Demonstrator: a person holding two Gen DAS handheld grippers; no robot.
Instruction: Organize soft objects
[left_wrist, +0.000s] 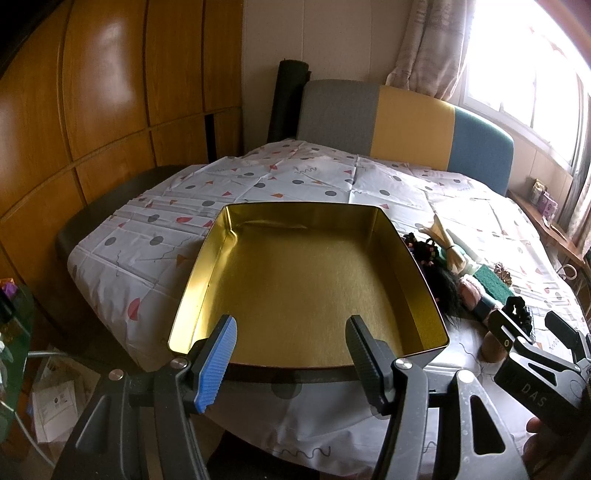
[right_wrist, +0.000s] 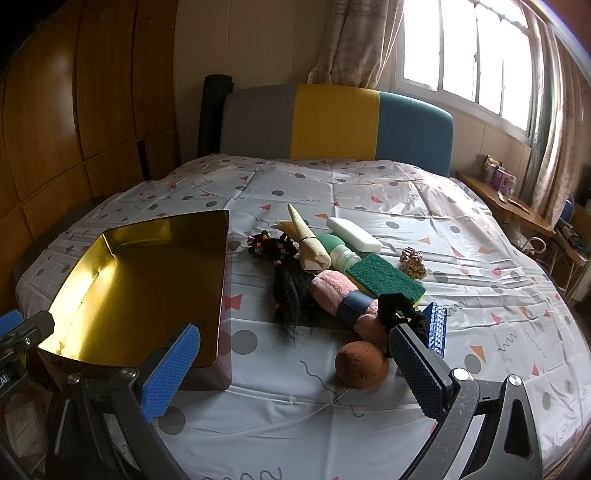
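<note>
Gold-lined tin (left_wrist: 306, 288) sits empty beside jumbled soft objects (right_wrist: 332, 280); both grippers' fingers spread, holding nothing

The gold tin (right_wrist: 136, 291) is the landmark. Its open top and bare floor leave free room for a tool to come down inside; only its upright walls bar entry from the sides. Just right of the tin, a crowded cluster of soft things (right_wrist: 332, 280) blocks the bed sheet (right_wrist: 369, 177). Beyond the tin the sheet lies bare up to the headboard (right_wrist: 336, 122). Far right of the tin, past the cluster, the sheet is open as well.
</note>
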